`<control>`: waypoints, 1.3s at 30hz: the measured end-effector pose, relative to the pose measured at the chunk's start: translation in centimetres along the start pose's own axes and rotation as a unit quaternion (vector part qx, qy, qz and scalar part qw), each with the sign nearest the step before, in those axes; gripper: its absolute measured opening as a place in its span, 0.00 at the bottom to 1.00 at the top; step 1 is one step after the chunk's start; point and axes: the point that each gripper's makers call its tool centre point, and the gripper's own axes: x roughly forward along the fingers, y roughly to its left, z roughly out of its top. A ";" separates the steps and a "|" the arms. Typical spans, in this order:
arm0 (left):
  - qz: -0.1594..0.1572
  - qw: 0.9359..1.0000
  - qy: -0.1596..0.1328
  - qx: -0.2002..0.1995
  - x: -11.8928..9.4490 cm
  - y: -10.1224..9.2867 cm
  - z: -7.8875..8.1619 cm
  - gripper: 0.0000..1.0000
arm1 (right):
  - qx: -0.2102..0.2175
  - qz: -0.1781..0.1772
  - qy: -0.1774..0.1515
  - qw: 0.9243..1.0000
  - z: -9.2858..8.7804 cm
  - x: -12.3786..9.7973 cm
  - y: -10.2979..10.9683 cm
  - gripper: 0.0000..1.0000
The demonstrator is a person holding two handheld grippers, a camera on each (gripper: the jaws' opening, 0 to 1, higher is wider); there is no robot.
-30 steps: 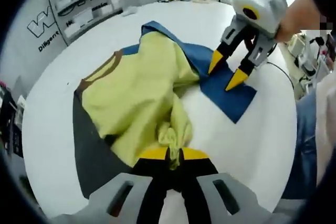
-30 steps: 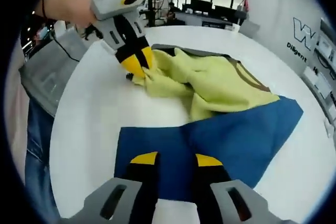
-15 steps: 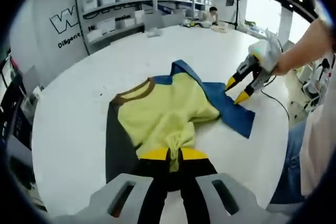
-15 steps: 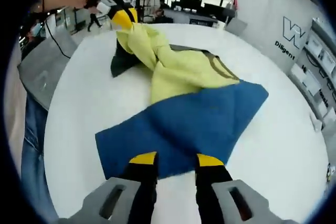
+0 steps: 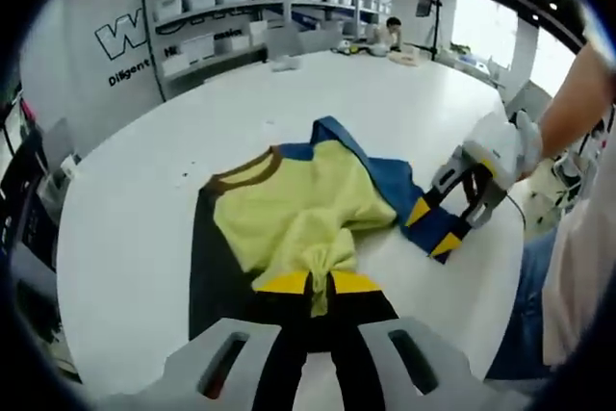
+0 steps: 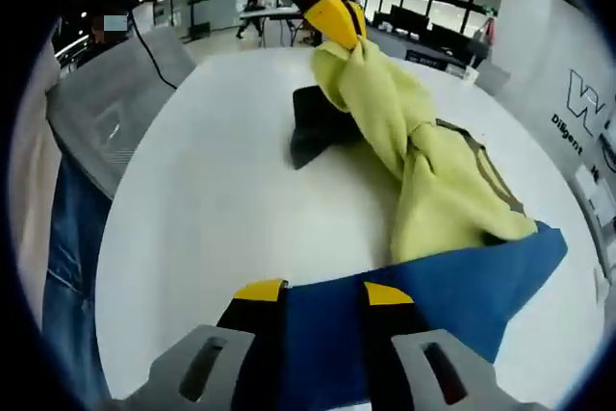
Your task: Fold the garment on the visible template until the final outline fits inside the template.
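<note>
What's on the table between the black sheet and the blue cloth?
Nothing: in the right gripper view, bare white table lies between the black sheet and the blue cloth.

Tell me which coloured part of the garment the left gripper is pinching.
The yellow part: the left gripper is shut on its bunched end, while the blue part lies toward the right gripper.

left gripper (image 6: 337, 24) lifts the yellow garment (image 6: 423, 170) by a bunch; right gripper (image 6: 321, 292) over the blue part.
</note>
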 end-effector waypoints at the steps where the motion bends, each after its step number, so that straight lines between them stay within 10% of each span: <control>1: 0.001 1.000 0.000 0.000 0.0 0.2 -0.1 0.12 | 0.005 -0.004 0.000 1.000 -0.5 -0.4 -0.4 0.26; 21: 0.006 1.000 -0.016 -0.021 -1.7 1.6 0.8 0.12 | 0.142 -0.129 0.081 0.978 -11.5 -8.0 -11.3 0.23; 32: -0.021 0.999 -0.032 -0.038 -1.9 0.1 2.4 0.12 | 0.061 -0.091 -0.054 0.992 -0.1 -5.6 -5.9 0.23; 39: -0.027 0.997 -0.043 -0.055 -2.3 0.0 3.4 0.12 | 0.017 -0.054 -0.057 0.997 2.8 -1.3 -2.3 0.25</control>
